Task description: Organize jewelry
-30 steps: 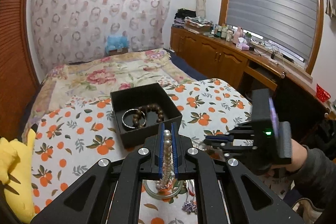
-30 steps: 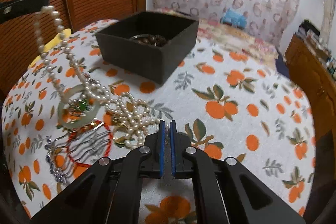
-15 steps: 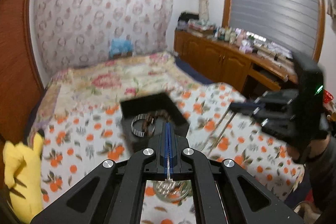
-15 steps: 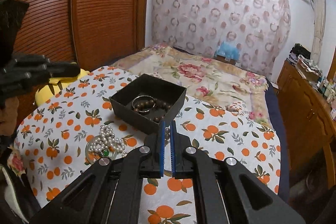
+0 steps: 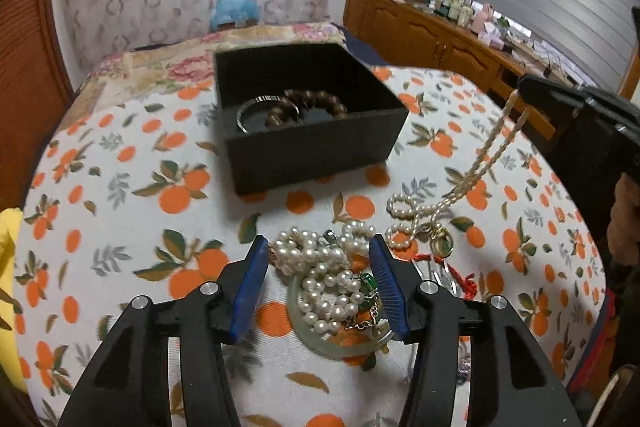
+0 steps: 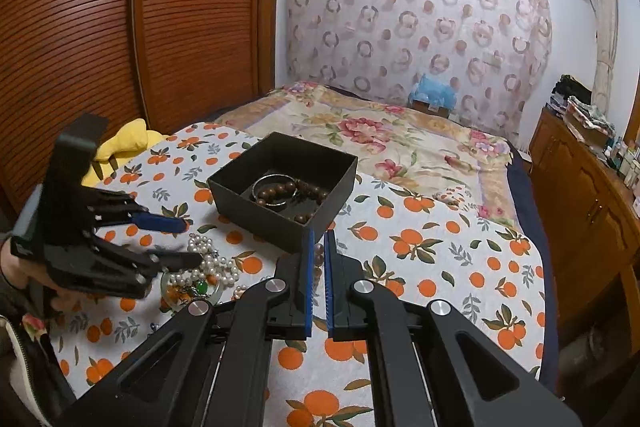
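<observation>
A black box (image 5: 308,143) on the orange-print cloth holds a brown bead bracelet (image 5: 308,103) and a silver bangle (image 5: 250,109); it also shows in the right wrist view (image 6: 280,223). My left gripper (image 5: 316,247) is open over a pile of large white pearls (image 5: 324,271) on a jade bangle (image 5: 340,345). My right gripper (image 6: 318,239) is shut on a thin small-pearl necklace (image 5: 490,151), which hangs taut from its tip (image 5: 524,93) down to the cloth. In the right wrist view, brown beads (image 6: 319,259) show between its fingers.
A red cord bracelet (image 5: 460,275), a gold ring (image 5: 440,245) and a metal comb lie right of the pearl pile. A yellow cushion (image 6: 124,143) sits at the left edge. A wooden cabinet (image 6: 580,203) runs along the right, and a wooden sliding door (image 6: 120,27) along the left.
My left gripper let go of the large pearls, opened and dropped low over the pile. My right gripper has taken the thin pearl necklace and lifted its end up to the right.
</observation>
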Demonstrator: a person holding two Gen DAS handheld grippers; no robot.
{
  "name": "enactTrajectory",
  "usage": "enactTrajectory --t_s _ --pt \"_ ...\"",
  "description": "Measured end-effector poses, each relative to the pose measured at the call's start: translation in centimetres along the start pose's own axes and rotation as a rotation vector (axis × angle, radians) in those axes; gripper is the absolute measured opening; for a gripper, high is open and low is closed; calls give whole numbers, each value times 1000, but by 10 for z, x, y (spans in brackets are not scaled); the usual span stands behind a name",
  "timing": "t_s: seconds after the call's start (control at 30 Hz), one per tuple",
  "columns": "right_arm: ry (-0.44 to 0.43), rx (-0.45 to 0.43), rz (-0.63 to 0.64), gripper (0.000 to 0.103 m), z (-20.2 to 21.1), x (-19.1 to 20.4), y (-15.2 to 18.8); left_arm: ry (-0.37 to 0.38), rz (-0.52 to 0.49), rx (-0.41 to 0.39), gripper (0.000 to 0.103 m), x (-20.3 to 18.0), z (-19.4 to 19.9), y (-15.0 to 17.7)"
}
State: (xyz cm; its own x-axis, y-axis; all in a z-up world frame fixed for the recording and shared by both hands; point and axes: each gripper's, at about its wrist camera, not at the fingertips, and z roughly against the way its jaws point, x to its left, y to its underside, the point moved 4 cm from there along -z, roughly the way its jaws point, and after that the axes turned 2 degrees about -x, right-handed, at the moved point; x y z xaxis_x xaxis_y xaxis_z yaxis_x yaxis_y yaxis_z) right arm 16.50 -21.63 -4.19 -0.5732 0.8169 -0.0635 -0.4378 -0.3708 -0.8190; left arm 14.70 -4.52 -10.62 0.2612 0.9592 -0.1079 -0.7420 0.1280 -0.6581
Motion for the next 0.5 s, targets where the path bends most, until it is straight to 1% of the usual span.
enactTrajectory --t_s 0.1,0.13,0.17,0.2,0.23,0.3,0.33,0.4,0.5 --pt "1 4 -1 5 -2 -1 4 -6 6 8 49 1 -8 1" --pt "1 4 -2 5 -2 -1 4 -8 7 3 45 1 -8 1" --pt "1 3 -2 5 -2 -1 4 -6 4 -5 38 1 -8 2" --pt "3 3 -2 5 -2 -1 5 -10 3 -12 33 1 -6 2" --pt "4 3 -1 5 -2 -1 5 -9 3 -19 16 1 -4 3" --pt "5 2 -1 5 -3 -2 8 2 10 -30 14 2 -1 2" --pt "4 2 -2 5 -2 -2 7 5 10 -37 8 2 1 2" --pt "5 1 -1 5 -2 -2 6 1 11 -61 6 3 9 0" --pt "6 -8 -2 5 0 -3 7 17 11 -108 6 2 27 -5"
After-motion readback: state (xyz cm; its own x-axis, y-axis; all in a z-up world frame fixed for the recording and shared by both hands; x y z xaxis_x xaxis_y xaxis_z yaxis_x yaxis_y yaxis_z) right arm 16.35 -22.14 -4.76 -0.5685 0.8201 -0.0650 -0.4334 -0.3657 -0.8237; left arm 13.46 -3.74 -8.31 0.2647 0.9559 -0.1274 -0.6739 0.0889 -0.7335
